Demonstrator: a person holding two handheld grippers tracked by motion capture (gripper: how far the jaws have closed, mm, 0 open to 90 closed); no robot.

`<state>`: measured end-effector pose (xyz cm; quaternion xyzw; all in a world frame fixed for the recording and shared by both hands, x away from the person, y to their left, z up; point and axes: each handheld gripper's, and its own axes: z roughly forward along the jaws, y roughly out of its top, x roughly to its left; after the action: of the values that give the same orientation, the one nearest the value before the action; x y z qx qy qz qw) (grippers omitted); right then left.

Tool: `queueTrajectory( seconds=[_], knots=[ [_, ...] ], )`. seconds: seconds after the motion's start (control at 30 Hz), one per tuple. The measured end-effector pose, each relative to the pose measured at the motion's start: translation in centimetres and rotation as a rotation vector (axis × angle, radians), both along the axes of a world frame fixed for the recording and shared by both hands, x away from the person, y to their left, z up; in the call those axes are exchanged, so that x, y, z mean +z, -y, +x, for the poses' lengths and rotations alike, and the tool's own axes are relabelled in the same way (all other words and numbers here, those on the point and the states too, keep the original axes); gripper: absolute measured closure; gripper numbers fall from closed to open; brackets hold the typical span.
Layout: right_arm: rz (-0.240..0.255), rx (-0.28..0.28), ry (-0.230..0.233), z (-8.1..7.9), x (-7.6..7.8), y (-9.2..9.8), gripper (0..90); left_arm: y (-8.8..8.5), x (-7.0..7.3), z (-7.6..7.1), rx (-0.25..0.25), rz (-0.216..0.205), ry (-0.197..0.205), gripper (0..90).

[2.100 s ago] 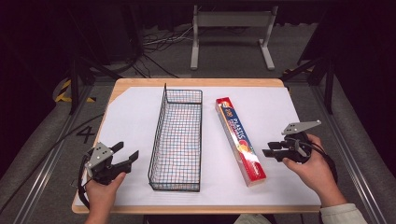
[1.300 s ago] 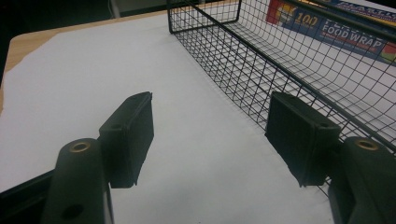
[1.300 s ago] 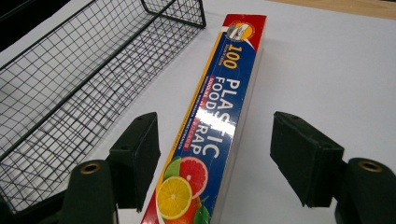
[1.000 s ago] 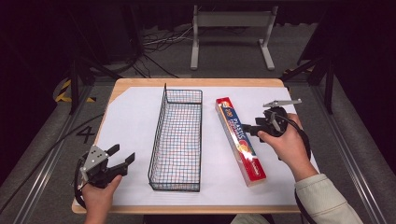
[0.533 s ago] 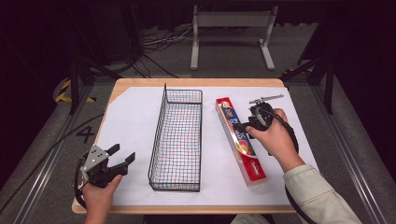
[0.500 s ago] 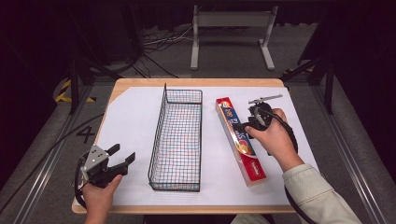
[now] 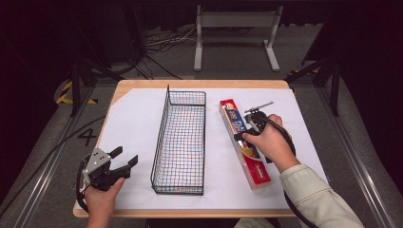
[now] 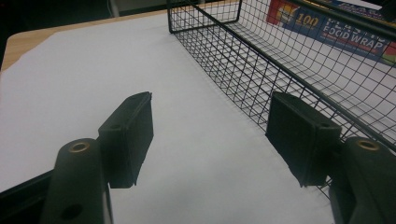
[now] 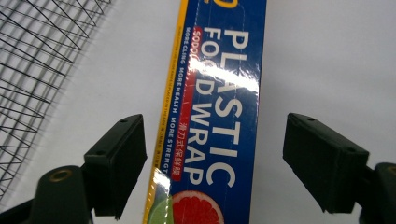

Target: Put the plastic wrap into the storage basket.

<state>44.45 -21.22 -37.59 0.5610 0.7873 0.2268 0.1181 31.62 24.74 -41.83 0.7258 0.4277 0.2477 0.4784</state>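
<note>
A: High view first. Landmark is the wire basket [image 7: 180, 142], mid-table. Plastic wrap box [image 7: 244, 141] lies flat to the right of the basket, roughly parallel to it, apart from it. Right gripper [image 7: 244, 129] sits over the box's middle. Left gripper [image 7: 124, 161] hovers left of the basket's near end, off it.

B: Step?

A: I'd call it the approach to a grasp on the box, nothing lifted. Left gripper view: left gripper [image 8: 210, 130] jaws spread, nothing between them, only white paper [image 8: 93, 84]; basket [image 8: 289, 70] wall just to the side, box [image 8: 327, 28] seen through the mesh beyond the basket.

B: Right gripper view?

A: Right gripper [image 9: 212, 163] jaws wide and just been opening further; box [image 9: 217, 107] runs between them lengthwise, pads not pressing, gaps on both sides. Basket [image 9: 37, 70] mesh off to one side.

B: Box looks?

A: Long, narrow carton, blue top, red ends, yellow edge stripe, white "PLASTIC FOOD WRAP" lettering, grapefruit picture, glossy glare. Next move, I'd judge: drop lower, centre the jaws across the narrow width, close, then lift toward the basket.
</note>
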Motion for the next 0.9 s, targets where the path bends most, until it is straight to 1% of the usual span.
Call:
queueTrajectory(
  seconds=[0.03,0.07,0.1,0.13,0.23,0.3,0.53,0.57,0.63,0.67,0.7,0.77,0.9],
  knots=[
    [-0.006,-0.006,-0.01,0.1,-0.1,-0.1,21.9,0.0,0.0,0.0,0.001,0.001,-0.001,32.2],
    [-0.006,-0.006,-0.01,0.1,-0.1,-0.1,21.9,0.0,0.0,0.0,0.001,0.001,-0.001,32.2],
    [-0.021,-0.011,-0.032,0.1,-0.3,-0.2,21.4,0.1,0.0,0.0,-0.005,0.004,-0.002,32.2],
    [-0.021,-0.011,-0.032,0.1,-0.3,-0.2,21.4,0.1,0.0,0.0,-0.005,0.004,-0.002,32.2],
    [-0.036,-0.026,-0.06,0.2,-0.7,-0.5,21.1,0.1,-0.1,0.1,-0.008,0.004,-0.002,32.2],
    [-0.048,-0.033,-0.068,0.4,-1.0,-0.7,20.8,0.1,-0.1,0.2,-0.008,0.003,-0.006,32.2],
    [-0.088,-0.05,-0.14,0.9,-2.0,-1.2,20.9,0.2,-0.2,0.3,-0.012,0.015,-0.012,31.9],
    [-0.097,-0.052,-0.149,1.0,-2.2,-1.2,21.7,0.2,-0.2,0.4,-0.013,0.013,-0.014,31.9],
    [-0.109,-0.058,-0.177,1.4,-2.5,-1.4,22.5,0.2,-0.3,0.5,-0.014,0.02,-0.016,31.8],
    [-0.114,-0.06,-0.178,1.5,-2.7,-1.5,23.5,0.3,-0.3,0.4,-0.015,0.022,-0.015,31.9],
    [-0.122,-0.059,-0.197,1.6,-2.8,-1.7,25.4,0.3,-0.3,0.4,-0.015,0.024,-0.013,32.1],
    [-0.141,-0.076,-0.21,1.8,-2.9,-2.0,26.9,0.4,-0.2,0.3,-0.02,0.029,-0.006,32.2],
    [-0.178,-0.084,-0.24,2.2,-2.8,-2.6,33.7,0.5,-0.3,0.4,-0.023,0.033,-0.012,32.2]
  ],
)
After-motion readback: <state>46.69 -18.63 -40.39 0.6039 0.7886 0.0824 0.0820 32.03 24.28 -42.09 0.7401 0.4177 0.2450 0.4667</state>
